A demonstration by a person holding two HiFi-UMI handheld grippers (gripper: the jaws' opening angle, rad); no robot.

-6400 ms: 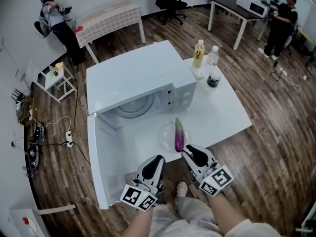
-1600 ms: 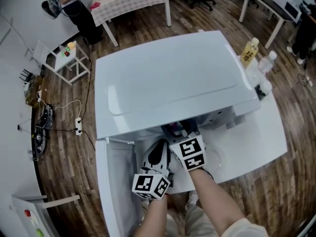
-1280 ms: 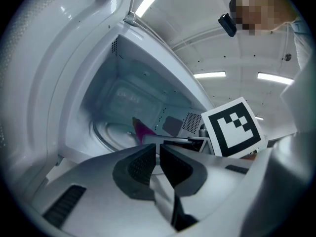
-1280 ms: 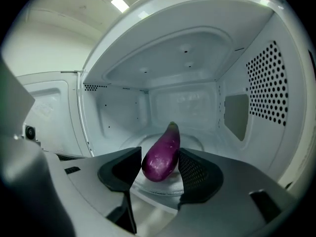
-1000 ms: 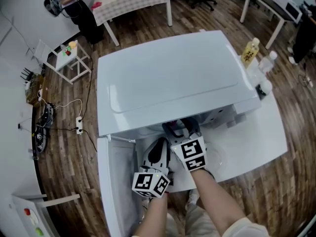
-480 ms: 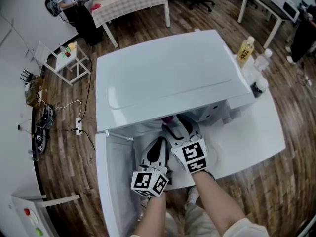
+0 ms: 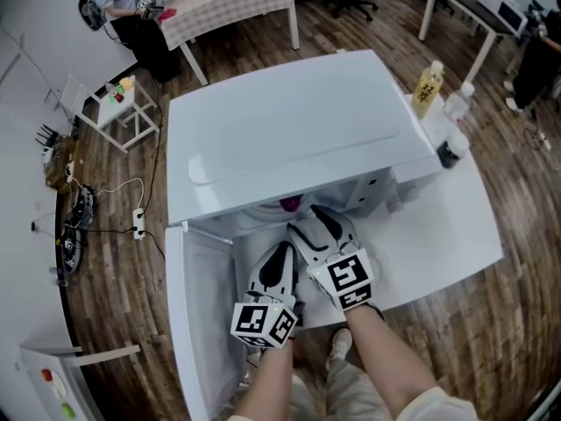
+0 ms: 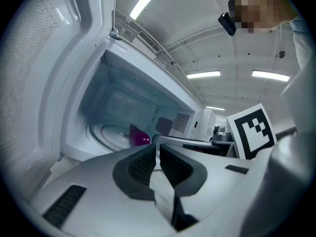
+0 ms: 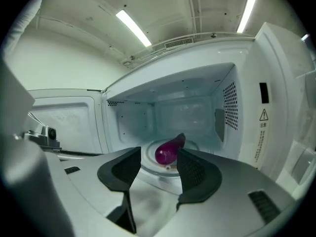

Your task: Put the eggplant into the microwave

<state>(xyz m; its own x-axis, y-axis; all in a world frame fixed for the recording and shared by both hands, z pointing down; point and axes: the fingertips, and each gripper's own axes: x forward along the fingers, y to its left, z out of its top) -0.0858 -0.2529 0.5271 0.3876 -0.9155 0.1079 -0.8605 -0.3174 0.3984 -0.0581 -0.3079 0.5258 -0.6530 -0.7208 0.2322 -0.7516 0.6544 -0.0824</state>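
The purple eggplant (image 9: 168,150) lies on the glass turntable (image 9: 190,145) inside the white microwave (image 7: 298,130); its tip (image 7: 289,204) peeps out under the oven's top in the head view and shows as a purple knob (image 8: 139,138) in the left gripper view. My right gripper (image 9: 158,167) is open just outside the oven mouth, empty, with the eggplant beyond its jaws. In front of the opening, beside the right one, my left gripper (image 8: 158,159) is shut with nothing in it. The microwave door (image 7: 197,314) hangs open to the left.
A clear plate (image 7: 372,266) sits on the white table (image 7: 447,235) by my right gripper. A yellow bottle (image 7: 427,88), a clear bottle (image 7: 456,103) and a dark-capped jar (image 7: 447,150) stand right of the microwave. Wooden floor surrounds the table; people stand far off.
The right gripper has let go of the eggplant on the turntable and drawn back out of the oven, jaws now open. The left gripper has barely moved.
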